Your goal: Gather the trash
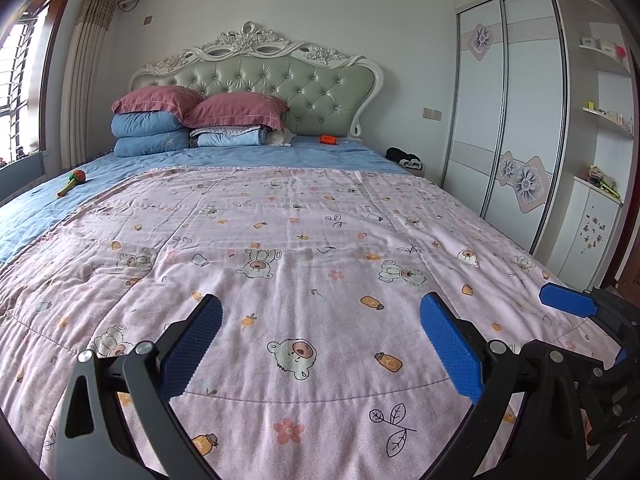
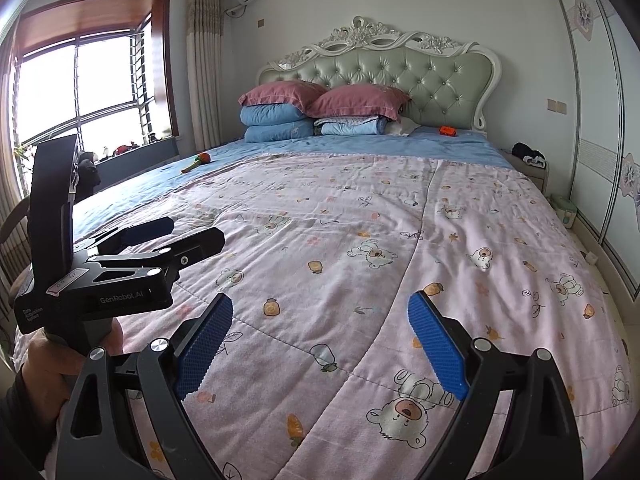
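Observation:
My left gripper (image 1: 320,308) is open and empty above the foot of the bed, over the pink bear-print quilt (image 1: 304,248). My right gripper (image 2: 320,312) is open and empty too, beside the left one; the left gripper also shows in the right wrist view (image 2: 160,232). Far up the bed lie a small orange object (image 1: 329,140) near the headboard, an orange-and-green toy rattle (image 1: 74,181) on the blue sheet at the left, and a crumpled white item (image 1: 282,138) by the pillows. The orange object (image 2: 448,131) and the rattle (image 2: 198,161) show in the right wrist view as well.
Pink pillows (image 1: 236,110) and folded blue bedding (image 1: 150,134) are stacked at the tufted headboard (image 1: 280,76). A nightstand with dark clothes (image 2: 528,154) stands right of the bed. Sliding wardrobe doors (image 1: 508,112) and shelves line the right wall. A window (image 2: 80,92) is at the left.

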Action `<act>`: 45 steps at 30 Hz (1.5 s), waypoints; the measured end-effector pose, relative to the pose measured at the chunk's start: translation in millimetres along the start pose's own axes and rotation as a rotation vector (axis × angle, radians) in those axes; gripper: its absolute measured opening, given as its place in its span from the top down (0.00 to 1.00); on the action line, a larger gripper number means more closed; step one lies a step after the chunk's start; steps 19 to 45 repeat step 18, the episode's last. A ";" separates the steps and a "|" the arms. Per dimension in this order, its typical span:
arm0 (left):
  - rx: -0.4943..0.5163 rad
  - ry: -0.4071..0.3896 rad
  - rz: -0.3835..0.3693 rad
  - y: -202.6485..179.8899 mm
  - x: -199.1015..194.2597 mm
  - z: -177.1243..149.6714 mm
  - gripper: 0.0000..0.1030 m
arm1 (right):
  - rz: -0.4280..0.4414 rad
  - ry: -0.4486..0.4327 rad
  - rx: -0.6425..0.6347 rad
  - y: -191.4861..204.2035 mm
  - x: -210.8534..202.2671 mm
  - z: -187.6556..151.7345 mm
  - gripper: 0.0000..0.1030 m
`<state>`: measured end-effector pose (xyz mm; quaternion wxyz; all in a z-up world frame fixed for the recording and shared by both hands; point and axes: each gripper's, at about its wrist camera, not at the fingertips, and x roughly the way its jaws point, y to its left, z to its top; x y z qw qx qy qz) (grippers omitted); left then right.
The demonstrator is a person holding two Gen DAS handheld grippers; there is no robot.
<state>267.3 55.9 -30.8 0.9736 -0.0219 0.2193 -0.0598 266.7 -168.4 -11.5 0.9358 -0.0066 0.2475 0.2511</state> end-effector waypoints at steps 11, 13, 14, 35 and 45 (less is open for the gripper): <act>0.031 -0.005 0.015 -6.3 1.2 -1.8 0.04 | -0.001 0.014 -0.001 -1.1 2.4 -0.3 0.16; 0.029 0.001 0.025 -6.2 2.4 -1.7 0.04 | -0.001 0.014 -0.001 -1.1 2.4 -0.3 0.16; 0.026 0.004 0.020 -5.6 2.9 -1.7 0.04 | -0.001 0.014 -0.001 -1.1 2.5 -0.3 0.16; 0.015 0.012 0.017 -3.5 4.0 -1.9 0.04 | -0.002 0.014 -0.002 -1.5 2.5 -0.2 0.16; 0.015 0.012 0.017 -3.5 4.0 -1.9 0.04 | -0.002 0.014 -0.002 -1.5 2.5 -0.2 0.16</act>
